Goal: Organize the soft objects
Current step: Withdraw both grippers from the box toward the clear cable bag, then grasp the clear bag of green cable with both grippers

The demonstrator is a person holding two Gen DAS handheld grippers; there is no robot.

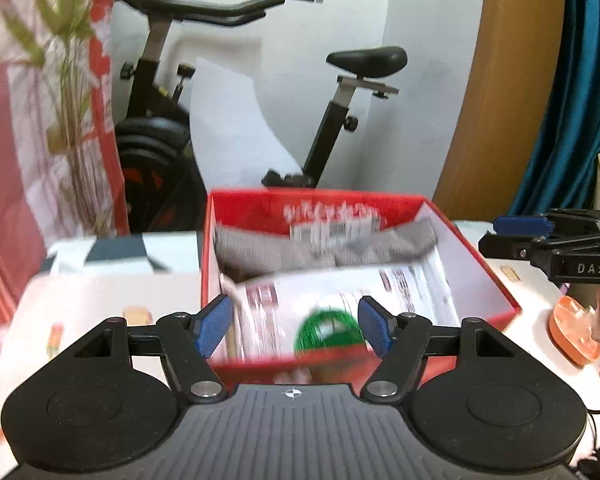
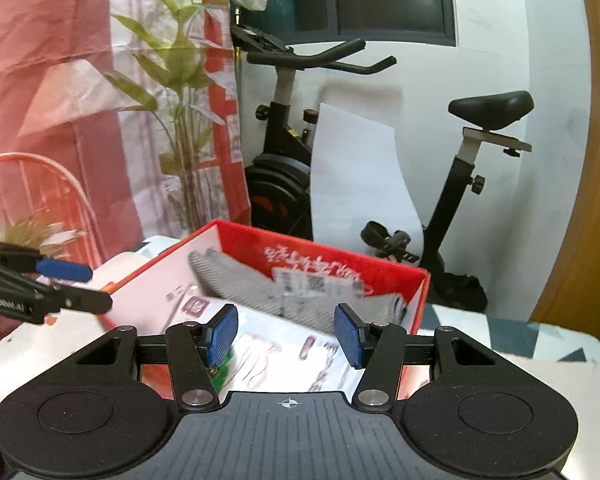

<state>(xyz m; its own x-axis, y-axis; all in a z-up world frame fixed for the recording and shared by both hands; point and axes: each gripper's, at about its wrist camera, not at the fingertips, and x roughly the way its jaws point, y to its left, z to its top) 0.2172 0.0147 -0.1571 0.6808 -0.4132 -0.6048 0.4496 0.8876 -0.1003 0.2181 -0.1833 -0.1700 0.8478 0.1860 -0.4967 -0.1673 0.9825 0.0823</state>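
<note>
A red cardboard box [image 1: 484, 264] stands on the white table and also shows in the right wrist view [image 2: 418, 300]. A grey knitted soft item [image 1: 324, 246] lies along the box's far wall, over white printed paper [image 1: 400, 292]; it also shows in the right wrist view [image 2: 256, 292]. My left gripper [image 1: 296, 330] is open and empty over the box's near edge. My right gripper [image 2: 286, 334] is open and empty, also above the box. Each gripper shows from the side in the other's view, the right [image 1: 540, 236] and the left [image 2: 64, 280].
An exercise bike [image 2: 284, 184] stands behind the table against a white wall. A red and white curtain [image 2: 60, 80] and a green plant [image 2: 180, 92] are at the left. An orange dish [image 1: 572, 328] sits on the table right of the box. A wooden panel [image 1: 508, 80] is at the right.
</note>
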